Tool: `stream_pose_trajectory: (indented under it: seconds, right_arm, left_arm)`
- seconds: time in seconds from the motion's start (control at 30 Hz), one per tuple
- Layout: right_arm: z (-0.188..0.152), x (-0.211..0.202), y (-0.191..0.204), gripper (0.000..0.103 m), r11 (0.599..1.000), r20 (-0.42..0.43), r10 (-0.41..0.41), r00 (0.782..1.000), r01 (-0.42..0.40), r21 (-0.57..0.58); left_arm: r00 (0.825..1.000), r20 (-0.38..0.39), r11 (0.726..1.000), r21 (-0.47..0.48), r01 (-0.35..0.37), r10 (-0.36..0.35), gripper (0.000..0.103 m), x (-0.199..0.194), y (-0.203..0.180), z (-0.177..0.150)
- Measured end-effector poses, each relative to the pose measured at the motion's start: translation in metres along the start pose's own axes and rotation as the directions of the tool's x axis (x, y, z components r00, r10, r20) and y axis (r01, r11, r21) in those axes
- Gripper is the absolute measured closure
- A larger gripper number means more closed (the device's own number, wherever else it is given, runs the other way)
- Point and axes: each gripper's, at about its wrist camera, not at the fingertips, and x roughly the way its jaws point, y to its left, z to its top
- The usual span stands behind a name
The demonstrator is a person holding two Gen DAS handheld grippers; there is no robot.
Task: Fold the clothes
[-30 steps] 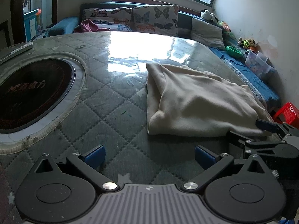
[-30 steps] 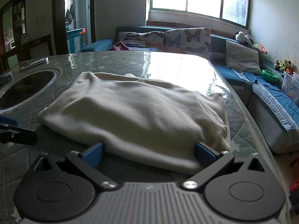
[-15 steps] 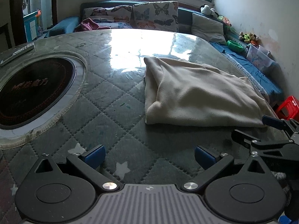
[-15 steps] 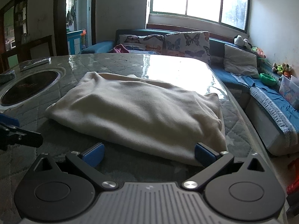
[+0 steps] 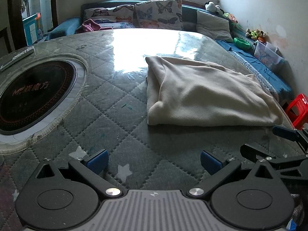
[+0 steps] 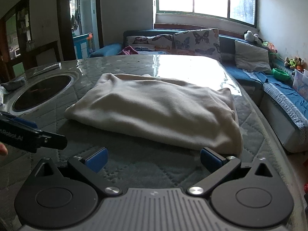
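A cream garment lies folded in a rough rectangle on the quilted table; it also shows in the right wrist view. My left gripper is open and empty, over bare table short of the garment's near left corner. My right gripper is open and empty, just short of the garment's near edge, its right pad close to the near right corner. Each gripper's tip shows in the other's view: the right one, the left one.
A round black cooktop is set into the table at left. A flat remote-like object lies at the far left. A sofa with butterfly cushions stands behind. A red stool stands at right.
Both grippers have drawn back from the garment and risen a little. The garment lies still on the table. Both stay open.
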Motion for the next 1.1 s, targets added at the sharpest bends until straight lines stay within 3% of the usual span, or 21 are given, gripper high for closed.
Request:
stream_pose_trajectory:
  seconds: [1.1]
  right_arm:
    - [-0.011, -0.025, 0.01, 0.0, 1.0, 0.019, -0.002, 1.0, 0.002, 0.023]
  left_arm:
    - [0.999, 0.033, 0.998, 0.054, 0.03, -0.032, 0.0, -0.02, -0.013, -0.012]
